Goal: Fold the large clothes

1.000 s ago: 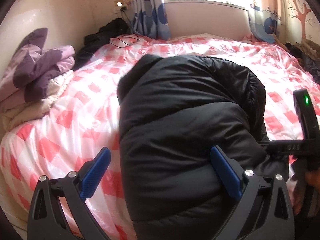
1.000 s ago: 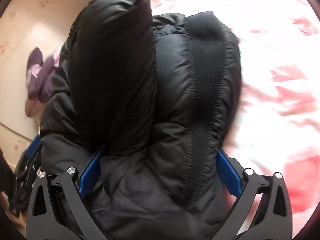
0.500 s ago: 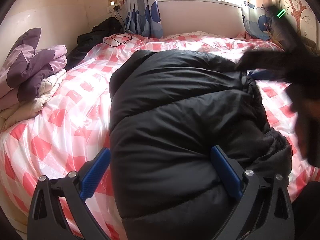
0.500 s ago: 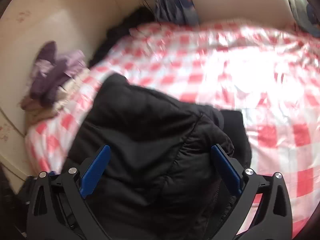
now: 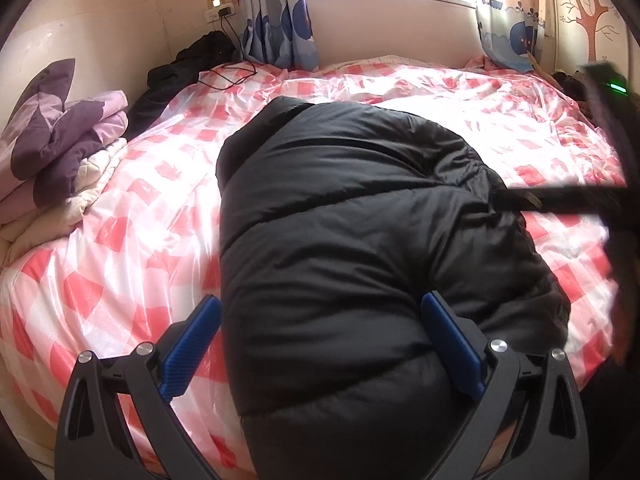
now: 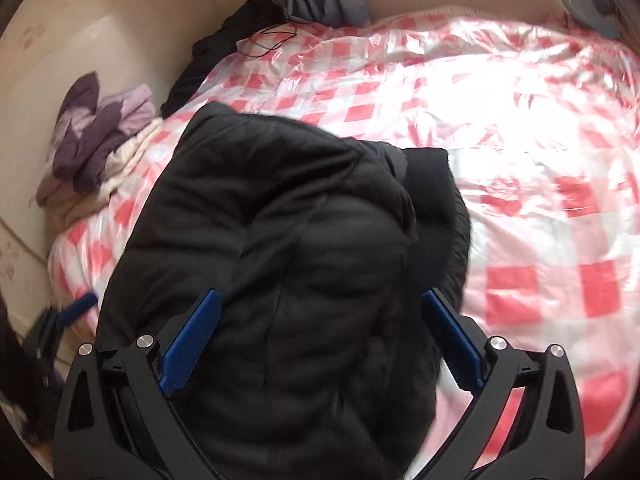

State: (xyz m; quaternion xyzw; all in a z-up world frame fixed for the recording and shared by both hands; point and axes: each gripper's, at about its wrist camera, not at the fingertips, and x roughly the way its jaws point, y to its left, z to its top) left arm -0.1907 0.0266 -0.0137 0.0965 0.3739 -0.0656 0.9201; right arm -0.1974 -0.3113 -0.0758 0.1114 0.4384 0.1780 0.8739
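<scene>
Black puffer jacket (image 5: 352, 240) folded in bulky bundle, lies on bed (image 5: 132, 208) with pink-check cover, centre to 6 o'clock. Left hand-held gripper (image 5: 320, 344) spread wide, nothing pinched. Right hand-held gripper (image 6: 320, 340) also spread, above jacket. Purple quilt pile (image 5: 60, 140) at 9 o'clock.

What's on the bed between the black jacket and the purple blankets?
Only bare checked bedcover between jacket and blankets, seen in the left wrist view.
</scene>
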